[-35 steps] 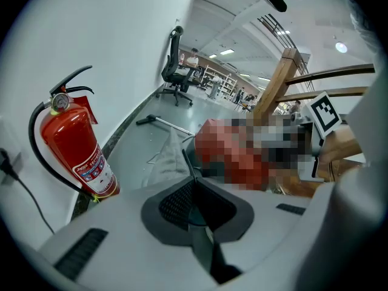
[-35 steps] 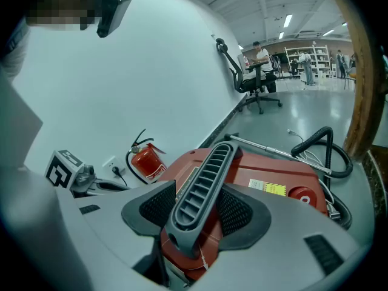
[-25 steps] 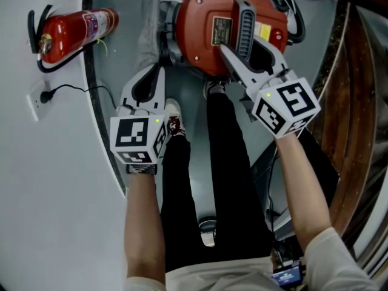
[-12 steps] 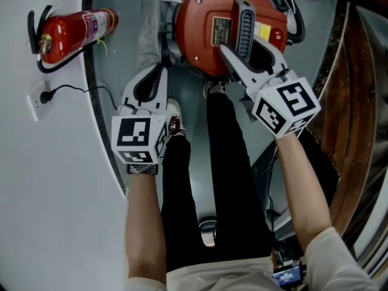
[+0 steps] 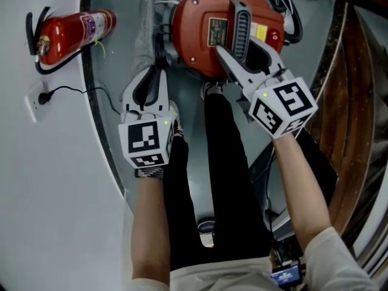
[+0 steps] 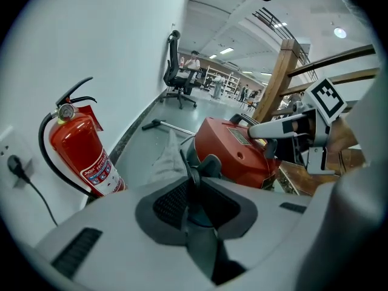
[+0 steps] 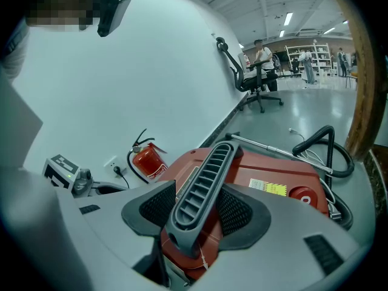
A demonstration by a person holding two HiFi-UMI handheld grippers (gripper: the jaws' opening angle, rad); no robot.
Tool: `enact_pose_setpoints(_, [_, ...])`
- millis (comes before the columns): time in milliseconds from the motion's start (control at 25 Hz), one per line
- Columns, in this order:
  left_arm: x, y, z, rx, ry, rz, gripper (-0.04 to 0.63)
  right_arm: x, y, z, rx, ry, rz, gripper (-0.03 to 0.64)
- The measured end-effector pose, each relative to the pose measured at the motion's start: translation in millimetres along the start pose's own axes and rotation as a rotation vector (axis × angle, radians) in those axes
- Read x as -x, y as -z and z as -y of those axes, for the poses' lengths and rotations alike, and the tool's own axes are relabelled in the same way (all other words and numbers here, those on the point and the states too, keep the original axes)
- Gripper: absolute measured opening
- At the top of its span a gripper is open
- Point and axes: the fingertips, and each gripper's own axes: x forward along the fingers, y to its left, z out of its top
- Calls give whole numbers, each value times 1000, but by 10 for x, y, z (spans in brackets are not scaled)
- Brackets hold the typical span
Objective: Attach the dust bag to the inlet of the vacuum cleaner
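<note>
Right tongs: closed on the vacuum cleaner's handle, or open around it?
Closed on it. In the right gripper view, the grey ribbed handle sits between both pads of the right tongs, touching each.

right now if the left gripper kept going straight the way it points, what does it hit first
Probably the dark fitting at the red vacuum cleaner's side, right at the left gripper's tips; the grey dust bag lies just left. Depth is unclear.

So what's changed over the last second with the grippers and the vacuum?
The left gripper drifted slightly inward, toward the person's legs, jaws shut on a thin dark piece. Nothing was grabbed or released. The right gripper stays clamped on the handle of the vacuum, which hasn't moved.
</note>
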Motion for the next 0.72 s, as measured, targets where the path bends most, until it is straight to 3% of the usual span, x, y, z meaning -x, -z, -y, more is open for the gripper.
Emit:
enact_pose_setpoints(240, [-3, 18, -43, 34, -61, -8, 23, 1, 1, 0, 1, 2, 3, 211])
enact_pose_setpoints(560, [27, 14, -113, 389, 17, 49, 18, 0, 2, 0, 5, 6, 6, 211])
enact_pose_setpoints(640, [24, 8, -98, 386, 40, 51, 18, 2, -1, 3, 7, 7, 7, 210])
enact_pose_setpoints(720, [20, -1, -65, 319, 65, 40, 18, 4, 0, 3, 8, 10, 9, 210])
